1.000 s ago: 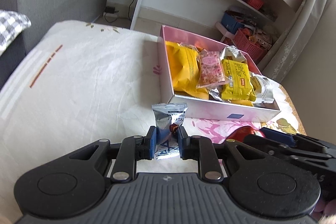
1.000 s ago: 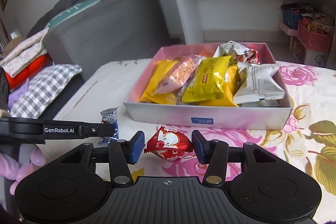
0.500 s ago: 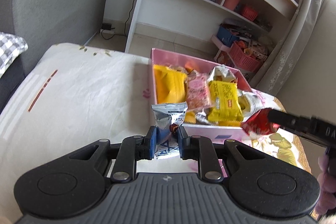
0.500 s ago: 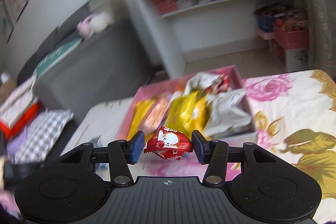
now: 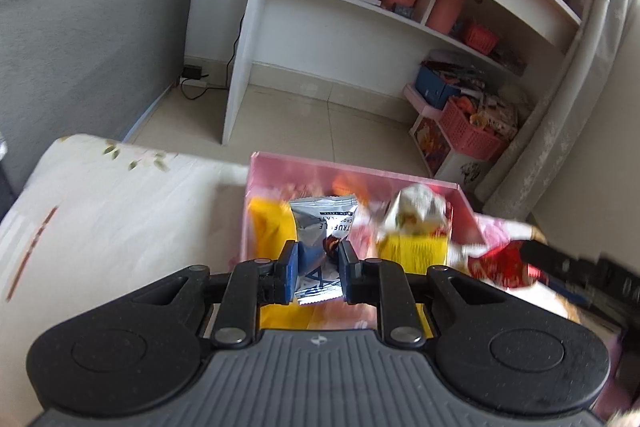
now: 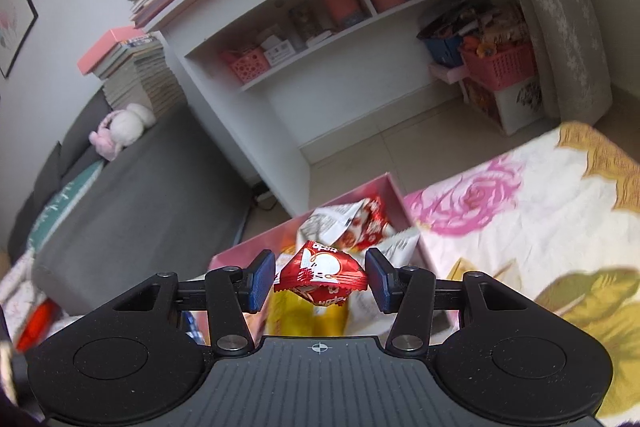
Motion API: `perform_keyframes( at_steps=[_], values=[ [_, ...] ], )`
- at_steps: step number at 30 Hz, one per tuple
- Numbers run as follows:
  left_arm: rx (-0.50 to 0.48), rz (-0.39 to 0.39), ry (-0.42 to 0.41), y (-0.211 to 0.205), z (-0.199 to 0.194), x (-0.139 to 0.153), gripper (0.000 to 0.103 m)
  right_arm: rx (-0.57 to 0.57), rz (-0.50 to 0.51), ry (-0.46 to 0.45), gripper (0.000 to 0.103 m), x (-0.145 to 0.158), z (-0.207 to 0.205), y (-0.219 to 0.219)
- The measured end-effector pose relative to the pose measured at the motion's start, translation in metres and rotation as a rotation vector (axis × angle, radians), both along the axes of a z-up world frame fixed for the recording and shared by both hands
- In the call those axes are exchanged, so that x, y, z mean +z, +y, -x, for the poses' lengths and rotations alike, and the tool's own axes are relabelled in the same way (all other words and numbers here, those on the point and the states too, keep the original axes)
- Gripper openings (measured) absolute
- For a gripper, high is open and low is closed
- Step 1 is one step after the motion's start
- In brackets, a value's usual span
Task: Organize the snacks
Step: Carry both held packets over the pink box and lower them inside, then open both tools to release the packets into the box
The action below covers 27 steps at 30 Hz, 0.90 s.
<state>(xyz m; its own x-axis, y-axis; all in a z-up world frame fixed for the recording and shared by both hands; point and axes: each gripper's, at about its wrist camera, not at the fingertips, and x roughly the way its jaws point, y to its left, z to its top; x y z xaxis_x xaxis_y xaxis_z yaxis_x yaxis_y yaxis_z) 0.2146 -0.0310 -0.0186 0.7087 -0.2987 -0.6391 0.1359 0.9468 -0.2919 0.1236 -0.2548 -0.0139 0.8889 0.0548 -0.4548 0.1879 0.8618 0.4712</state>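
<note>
Silver packet [image 5: 325, 227]: held upright, long axis running away from the camera along the fingers, top edge sticking out past the tips. It hangs over the left half of the pink box [image 5: 280, 163], above the yellow bags [image 5: 272, 227] already inside. Left gripper [image 5: 318, 269] pinches its lower part, jaws narrow, blue pads pressed on both sides of the foil.

Red packet [image 6: 320, 277]: small, pillow-shaped, long axis crosswise between the fingers. It sits over the near-right part of the box [image 6: 394, 187], with white wrappers [image 6: 340, 223] and a yellow bag [image 6: 308, 315] below. Right gripper [image 6: 320, 281] spans it at medium width; the pads appear to touch only the crimped ends (a light hold, judging by the slack wrapper).

Both packets are above the box opening, not yet resting on the contents. Judgement: release is the coming step for each; the left packet looks more central over the box, the right nearer its right wall. Height above the contents cannot be told.
</note>
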Motion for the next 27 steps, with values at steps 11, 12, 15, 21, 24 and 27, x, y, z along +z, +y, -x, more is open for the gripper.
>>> perform_keyframes(
  at_steps=[11,12,15,21,24,27],
  values=[
    [-0.048,-0.044,-0.034,-0.027,-0.049,-0.014,0.019,0.004,-0.016,-0.025,0.049,-0.009,-0.035,-0.014],
    [-0.052,-0.044,-0.034,-0.028,-0.052,-0.017,0.019,0.006,-0.012,-0.024,0.049,-0.01,-0.038,-0.013],
    [-0.057,-0.059,-0.024,-0.03,-0.059,-0.023,0.02,-0.001,0.013,-0.026,0.049,-0.013,-0.043,-0.011],
    [-0.043,-0.053,-0.001,-0.027,-0.067,-0.03,0.028,-0.044,0.067,-0.035,0.05,-0.016,-0.046,-0.009],
    [-0.048,-0.043,-0.007,-0.023,-0.063,-0.03,0.039,-0.056,0.042,-0.039,0.052,-0.015,-0.047,-0.013],
    [-0.057,-0.051,-0.025,-0.021,-0.057,-0.026,0.05,-0.07,0.023,-0.039,0.062,-0.016,-0.046,-0.018]
  ],
)
